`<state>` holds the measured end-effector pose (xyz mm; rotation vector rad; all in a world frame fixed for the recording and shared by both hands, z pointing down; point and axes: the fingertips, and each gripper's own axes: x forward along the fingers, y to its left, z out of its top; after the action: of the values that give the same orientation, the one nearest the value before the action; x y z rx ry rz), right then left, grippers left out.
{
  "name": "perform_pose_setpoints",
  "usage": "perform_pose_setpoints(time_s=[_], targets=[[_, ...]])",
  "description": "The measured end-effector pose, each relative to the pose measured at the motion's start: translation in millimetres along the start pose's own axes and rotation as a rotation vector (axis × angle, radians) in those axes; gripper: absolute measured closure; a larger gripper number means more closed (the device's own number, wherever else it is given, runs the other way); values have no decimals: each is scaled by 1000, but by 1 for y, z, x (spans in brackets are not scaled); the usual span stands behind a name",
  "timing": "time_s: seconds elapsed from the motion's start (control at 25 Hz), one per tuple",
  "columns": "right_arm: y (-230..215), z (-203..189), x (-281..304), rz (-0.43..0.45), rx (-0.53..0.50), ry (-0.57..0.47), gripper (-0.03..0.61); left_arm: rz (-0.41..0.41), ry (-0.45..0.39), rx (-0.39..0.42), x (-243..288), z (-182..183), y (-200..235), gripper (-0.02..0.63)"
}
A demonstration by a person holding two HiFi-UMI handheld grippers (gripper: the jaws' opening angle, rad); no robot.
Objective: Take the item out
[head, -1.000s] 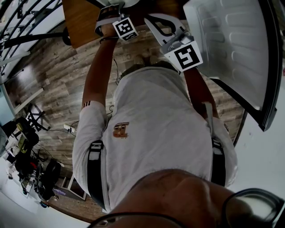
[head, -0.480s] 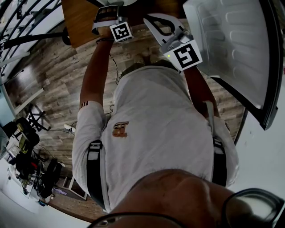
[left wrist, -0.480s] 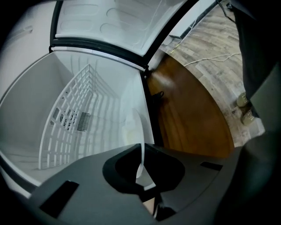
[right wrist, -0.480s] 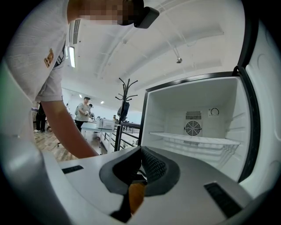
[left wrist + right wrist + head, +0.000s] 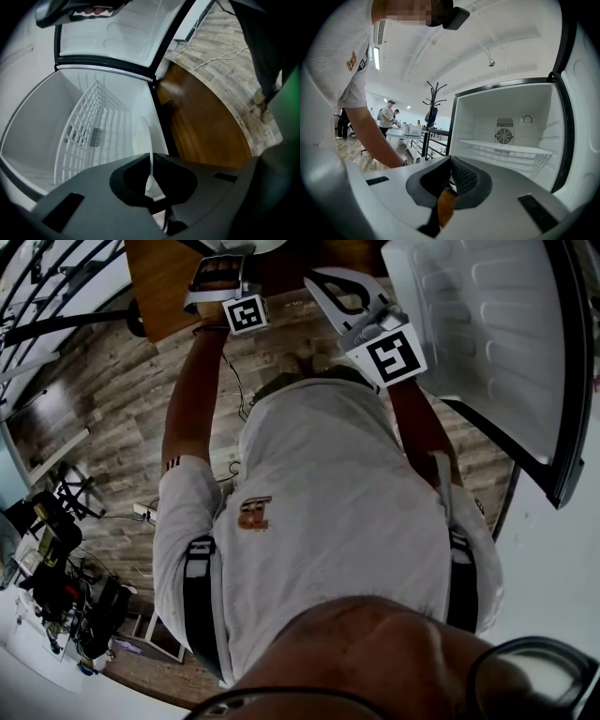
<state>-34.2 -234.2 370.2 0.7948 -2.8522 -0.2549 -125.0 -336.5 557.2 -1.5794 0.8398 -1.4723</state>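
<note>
2 sets of jaw tips are cut off in my head view. Only its own view shows my left gripper [image 5: 150, 161] clamped on a thin white round plate [image 5: 145, 140], edge-on, by the open white fridge's [image 5: 28, 140] side wall. My right gripper [image 5: 450, 176] is closed, empty.

Left tool [image 5: 221, 276], right tool [image 5: 343, 298], open fridge door [image 5: 487, 334]
</note>
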Motion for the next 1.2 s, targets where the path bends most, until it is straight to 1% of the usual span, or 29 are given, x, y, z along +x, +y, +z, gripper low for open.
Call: perform_pose_setpoints(time_s=[0.28, 0.44, 0.6, 0.8, 0.92, 1.08, 1.2], targets=[[-3, 11, 2, -7, 12, -39, 545, 60, -22, 34, -15, 2, 19, 588], [-5, 14, 3, -18, 43, -72, 545, 128, -51, 56, -30, 9, 37, 588], [-6, 20, 1, -33, 70, -95, 545, 132, -57, 42, -49, 6, 48, 588], [-9, 26, -5, -47, 91, -120, 545, 153, -73, 71, -79, 11, 63, 588], [-8, 30, -8, -47, 99, -131, 545, 164, -77, 77, -97, 15, 73, 588], [-5, 39, -9, -41, 110, -143, 545, 168, -62, 87, -118, 11, 81, 588], [-2, 45, -9, -37, 113, -154, 545, 176, -63, 81, -133, 12, 89, 588]])
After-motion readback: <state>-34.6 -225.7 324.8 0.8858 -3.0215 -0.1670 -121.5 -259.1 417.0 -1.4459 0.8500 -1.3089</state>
